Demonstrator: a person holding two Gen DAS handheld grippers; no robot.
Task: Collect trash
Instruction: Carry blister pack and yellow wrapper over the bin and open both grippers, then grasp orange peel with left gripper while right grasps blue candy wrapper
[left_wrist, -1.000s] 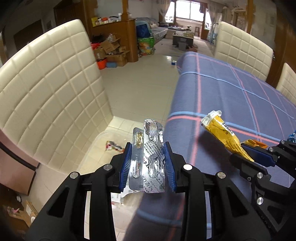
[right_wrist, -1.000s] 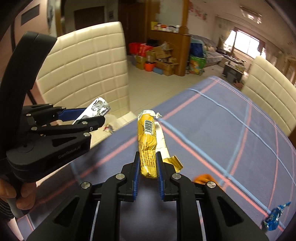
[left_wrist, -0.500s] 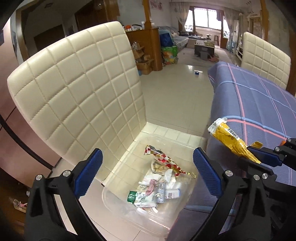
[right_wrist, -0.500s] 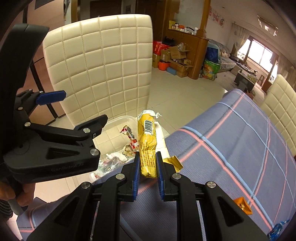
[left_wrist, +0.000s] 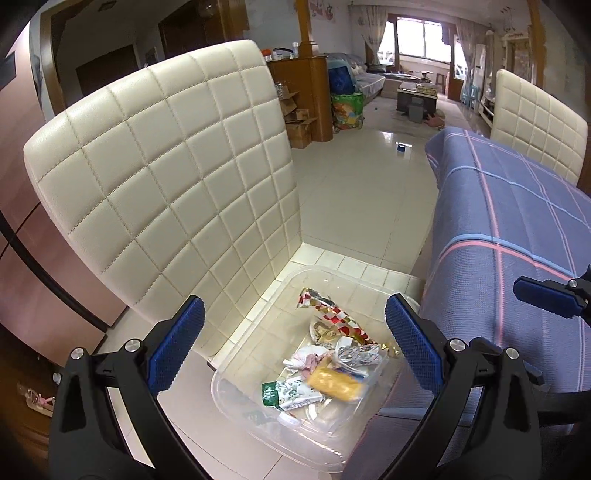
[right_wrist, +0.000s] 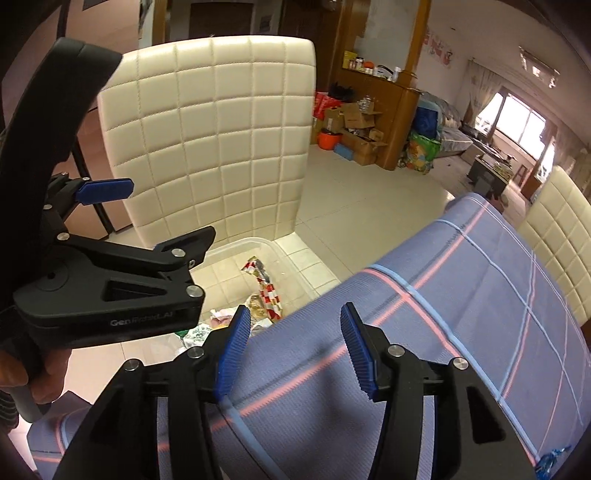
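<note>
1. Left gripper (left_wrist: 293, 339) has its jaws spread wide, nothing between the blue pads, tilted downward.
2. Right gripper (right_wrist: 293, 347) is opening, jaws about halfway apart, nothing between them either.
3. A hand (right_wrist: 26, 373) grips the left gripper's handle, seen at the right wrist view's left edge.

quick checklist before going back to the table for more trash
1. Left gripper empty, fingers wide apart: ok.
2. Right gripper empty, fingers opening with nothing between them: ok.
3. Yellow wrapper lying inside the bin: ok.
4. Bin on the chair seat, upright: ok.
5. Trash left on the table: a blue candy wrapper near its edge: not ok.
6. Blister pack in the bin: cannot tell, the pile is too jumbled.
</note>
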